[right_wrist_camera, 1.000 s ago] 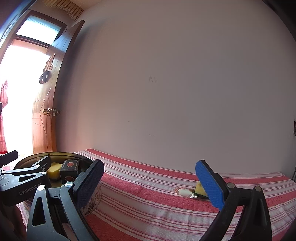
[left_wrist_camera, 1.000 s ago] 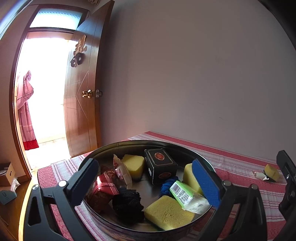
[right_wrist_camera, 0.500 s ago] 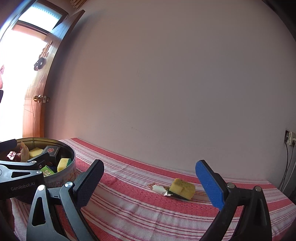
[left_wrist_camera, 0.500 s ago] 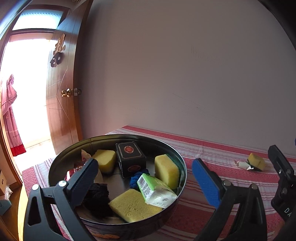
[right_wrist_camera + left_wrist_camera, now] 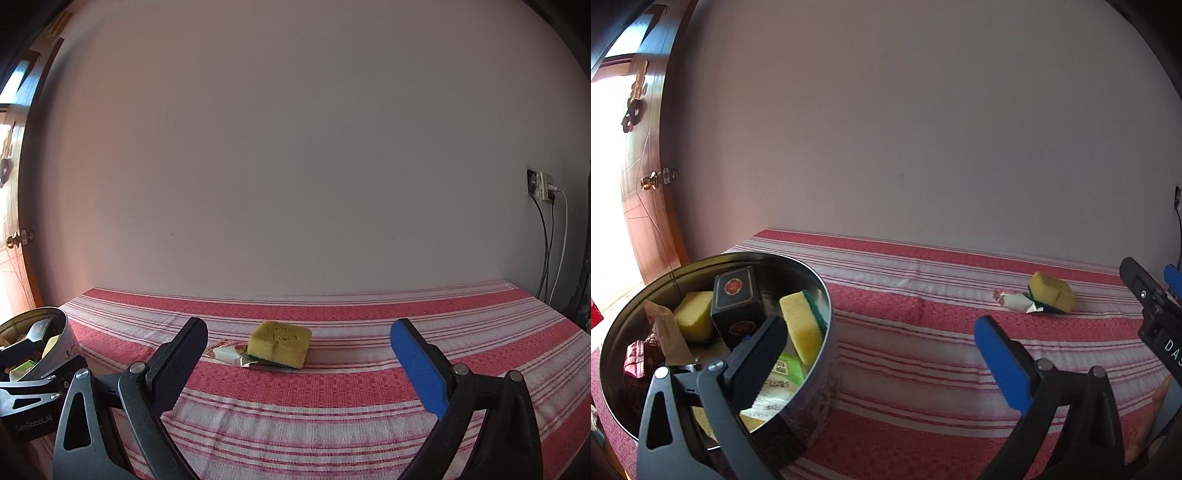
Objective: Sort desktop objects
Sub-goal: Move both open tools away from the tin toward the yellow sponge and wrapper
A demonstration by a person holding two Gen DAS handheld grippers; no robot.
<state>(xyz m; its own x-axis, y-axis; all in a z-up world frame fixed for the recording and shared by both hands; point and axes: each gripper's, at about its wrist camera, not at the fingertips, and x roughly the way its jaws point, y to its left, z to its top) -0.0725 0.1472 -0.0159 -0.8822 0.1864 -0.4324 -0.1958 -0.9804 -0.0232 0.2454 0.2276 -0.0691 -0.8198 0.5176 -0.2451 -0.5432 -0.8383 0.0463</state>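
Note:
A yellow sponge (image 5: 279, 343) lies on the red striped cloth, partly on top of a small white packet (image 5: 229, 353). My right gripper (image 5: 299, 363) is open and empty, facing them from a short way back. Both also show in the left wrist view, the sponge (image 5: 1051, 291) and packet (image 5: 1015, 300) at the right. My left gripper (image 5: 881, 362) is open and empty, its left finger over the round metal tin (image 5: 820, 373). The tin holds yellow sponges (image 5: 803, 330), a black box (image 5: 737, 304), a green packet (image 5: 785, 369) and snack wrappers.
The striped cloth (image 5: 332, 398) covers the whole table up to a plain wall. A wooden door (image 5: 646, 184) stands open at the left. A wall socket with cables (image 5: 543, 188) is at the right. The tin (image 5: 64, 338) sits at the table's left end.
Both grippers have swung to the right. The tin slid toward the left of both views, and the sponge and packet came to the middle of the right wrist view and nearer.

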